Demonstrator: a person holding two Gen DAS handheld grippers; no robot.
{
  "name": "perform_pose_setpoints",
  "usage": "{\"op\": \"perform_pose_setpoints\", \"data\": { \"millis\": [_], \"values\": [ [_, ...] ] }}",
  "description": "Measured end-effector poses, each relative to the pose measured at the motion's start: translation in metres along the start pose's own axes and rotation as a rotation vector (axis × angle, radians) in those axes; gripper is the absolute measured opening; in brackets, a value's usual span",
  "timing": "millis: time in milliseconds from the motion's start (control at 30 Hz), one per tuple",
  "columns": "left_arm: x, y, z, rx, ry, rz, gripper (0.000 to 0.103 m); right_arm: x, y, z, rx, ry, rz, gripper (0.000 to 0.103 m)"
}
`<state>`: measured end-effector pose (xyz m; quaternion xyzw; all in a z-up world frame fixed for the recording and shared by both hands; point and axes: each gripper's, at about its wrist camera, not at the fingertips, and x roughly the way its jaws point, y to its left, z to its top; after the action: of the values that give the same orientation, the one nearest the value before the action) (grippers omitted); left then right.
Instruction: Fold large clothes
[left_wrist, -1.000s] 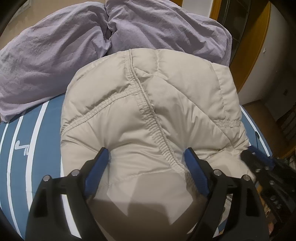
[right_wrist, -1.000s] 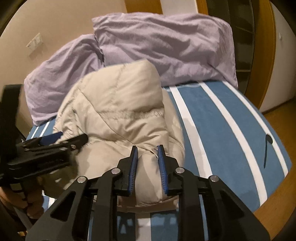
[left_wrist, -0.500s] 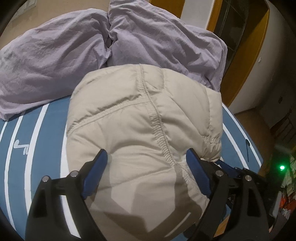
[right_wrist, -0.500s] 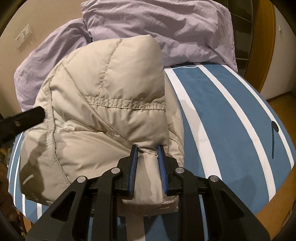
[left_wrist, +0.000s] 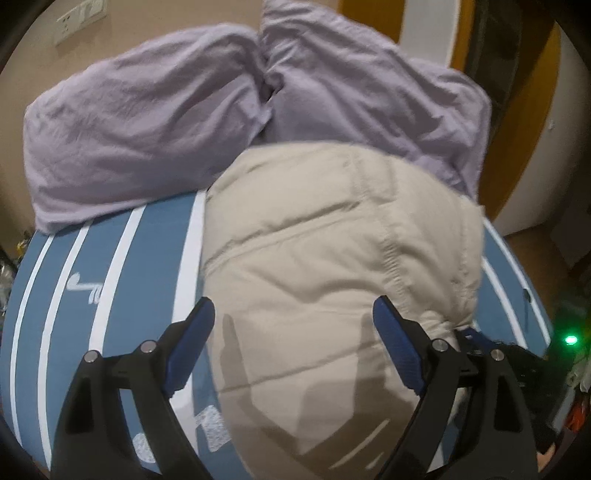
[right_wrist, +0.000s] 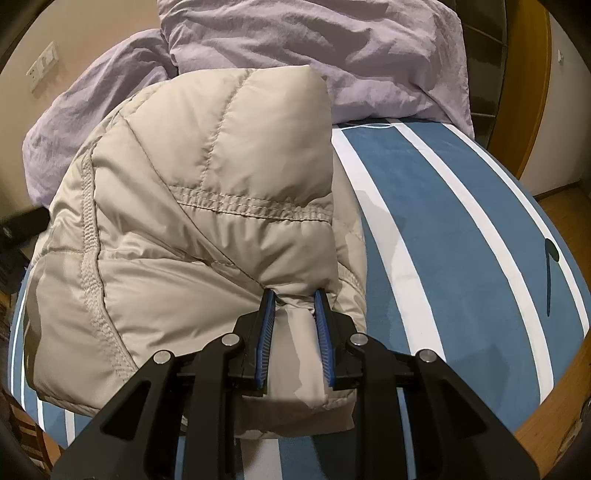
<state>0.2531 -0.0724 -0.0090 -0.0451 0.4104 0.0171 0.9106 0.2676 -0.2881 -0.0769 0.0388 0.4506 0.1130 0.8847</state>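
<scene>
A beige puffer jacket (left_wrist: 332, 266) lies folded in a thick bundle on the blue and white striped bed (left_wrist: 110, 266). My left gripper (left_wrist: 293, 317) is open and empty, hovering over the bundle's near left part. In the right wrist view the jacket (right_wrist: 192, 206) fills the left half. My right gripper (right_wrist: 293, 299) is shut on a pinched fold of the jacket at its near right corner. The right gripper also shows at the right edge of the left wrist view (left_wrist: 480, 339).
Two lilac pillows (left_wrist: 155, 122) (right_wrist: 332, 48) lie at the head of the bed behind the jacket. The striped sheet (right_wrist: 461, 229) runs to the bed's right edge, with wooden floor (right_wrist: 546, 424) beyond. A green light (left_wrist: 570, 339) glows at the far right.
My left gripper has drawn back and shifted left, so more striped sheet shows beside the jacket. My right gripper keeps its hold and has moved closer over the bundle.
</scene>
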Motion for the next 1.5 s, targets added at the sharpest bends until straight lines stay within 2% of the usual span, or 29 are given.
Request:
{"op": "perform_pose_setpoints", "data": {
  "millis": [67, 300, 400, 500, 600, 767, 933, 1300, 1500],
  "values": [
    [0.011, 0.004, -0.005, -0.010, 0.036, 0.006, 0.089, -0.003, 0.000, -0.001, 0.005, -0.006, -0.001, 0.023],
    [0.026, 0.007, -0.010, -0.005, 0.055, 0.006, 0.089, -0.022, -0.007, 0.004, 0.023, -0.045, 0.019, 0.026],
    [0.028, 0.006, -0.012, 0.003, 0.052, 0.016, 0.089, -0.035, -0.014, 0.016, 0.047, -0.099, 0.034, 0.030],
    [0.031, 0.003, -0.012, 0.008, 0.050, 0.021, 0.089, -0.045, -0.014, 0.031, 0.052, -0.159, 0.065, 0.031],
    [0.033, 0.001, -0.011, 0.012, 0.050, 0.022, 0.089, -0.044, -0.006, 0.047, 0.018, -0.183, 0.085, 0.031],
    [0.034, 0.001, -0.010, 0.013, 0.054, 0.018, 0.089, -0.032, 0.010, 0.073, -0.035, -0.205, 0.106, 0.031],
    [0.035, 0.002, -0.010, 0.007, 0.059, 0.013, 0.089, -0.013, 0.015, 0.089, -0.065, -0.198, 0.092, 0.031],
    [0.033, 0.001, -0.009, 0.002, 0.050, 0.004, 0.090, 0.032, 0.013, 0.076, -0.086, -0.150, 0.031, 0.033],
    [0.023, 0.004, -0.001, -0.021, 0.038, -0.032, 0.091, 0.048, 0.010, 0.071, -0.088, -0.139, 0.023, 0.033]
  ]
}}
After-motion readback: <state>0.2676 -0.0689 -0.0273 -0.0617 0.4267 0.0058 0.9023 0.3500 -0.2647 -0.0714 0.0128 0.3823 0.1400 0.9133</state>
